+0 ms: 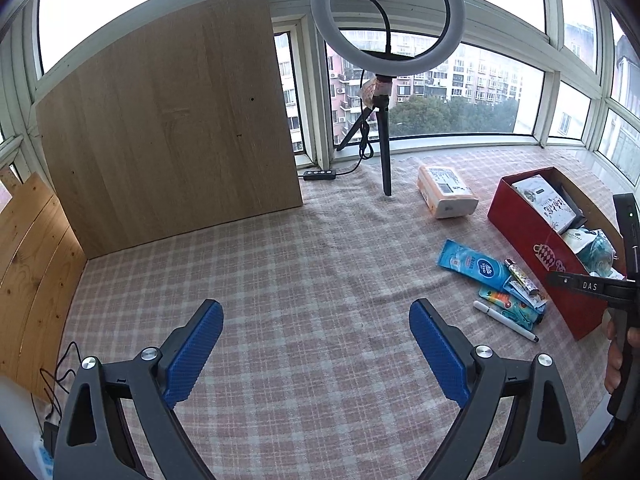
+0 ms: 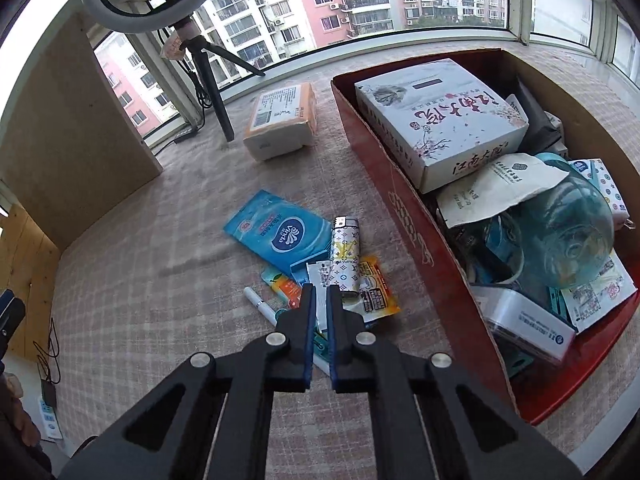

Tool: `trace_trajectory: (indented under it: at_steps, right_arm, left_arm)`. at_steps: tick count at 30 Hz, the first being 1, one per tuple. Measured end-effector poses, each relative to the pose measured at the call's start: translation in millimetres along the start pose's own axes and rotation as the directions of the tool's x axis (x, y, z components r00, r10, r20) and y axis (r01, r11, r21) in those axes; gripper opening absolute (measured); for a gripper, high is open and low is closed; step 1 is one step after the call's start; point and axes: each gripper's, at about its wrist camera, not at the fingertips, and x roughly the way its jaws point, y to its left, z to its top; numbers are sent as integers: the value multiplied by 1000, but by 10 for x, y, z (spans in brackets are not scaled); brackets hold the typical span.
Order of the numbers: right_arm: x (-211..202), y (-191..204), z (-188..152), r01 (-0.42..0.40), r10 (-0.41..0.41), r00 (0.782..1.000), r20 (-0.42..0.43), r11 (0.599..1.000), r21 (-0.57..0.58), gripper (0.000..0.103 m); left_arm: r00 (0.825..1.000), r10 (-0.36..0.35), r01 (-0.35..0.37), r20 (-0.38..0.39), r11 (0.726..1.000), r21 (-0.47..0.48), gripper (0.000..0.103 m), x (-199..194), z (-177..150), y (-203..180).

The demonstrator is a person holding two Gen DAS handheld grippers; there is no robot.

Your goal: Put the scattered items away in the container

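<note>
A red box (image 2: 404, 216) (image 1: 520, 216) on the checked cloth holds a white carton (image 2: 440, 120), packets and a clear blue globe (image 2: 568, 236). Left of it lies a small pile: a blue wipes pack (image 2: 276, 236) (image 1: 474, 264), a patterned lighter (image 2: 345, 260) (image 1: 522, 278), an orange sachet (image 2: 376, 292) and a white pen (image 2: 260, 304) (image 1: 506, 322). A tissue pack (image 2: 282, 126) (image 1: 447, 191) lies farther back. My right gripper (image 2: 319, 294) hovers over the pile, jaws nearly closed with a thin gap, holding nothing. My left gripper (image 1: 316, 312) is open and empty over bare cloth.
A ring light on a tripod (image 1: 386, 80) stands at the back by the window. A wooden board (image 1: 168, 120) leans at the back left, with a plank wall (image 1: 28, 272) at the left. Cables and a power strip (image 1: 44, 444) lie at the left edge.
</note>
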Motion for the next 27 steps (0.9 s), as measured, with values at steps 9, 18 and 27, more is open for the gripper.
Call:
trace_trajectory:
  at_steps: [9,18,27]
  right_arm:
    - [519,43,313,172,-176,981,-84,984,-52,5]
    - [713,68,396,260,-264,955,-136,964,-46,4]
    - [688,41,152,126,-98,968,-233,986,109,8]
  left_arm:
    - [999,-3,2,-34,999,-34,94,220,-21,192]
    - [997,-53,52,-53,998,-37,94,405,-63,191]
    - [991,-118,115,-61,992,-49,94,507,-58,205]
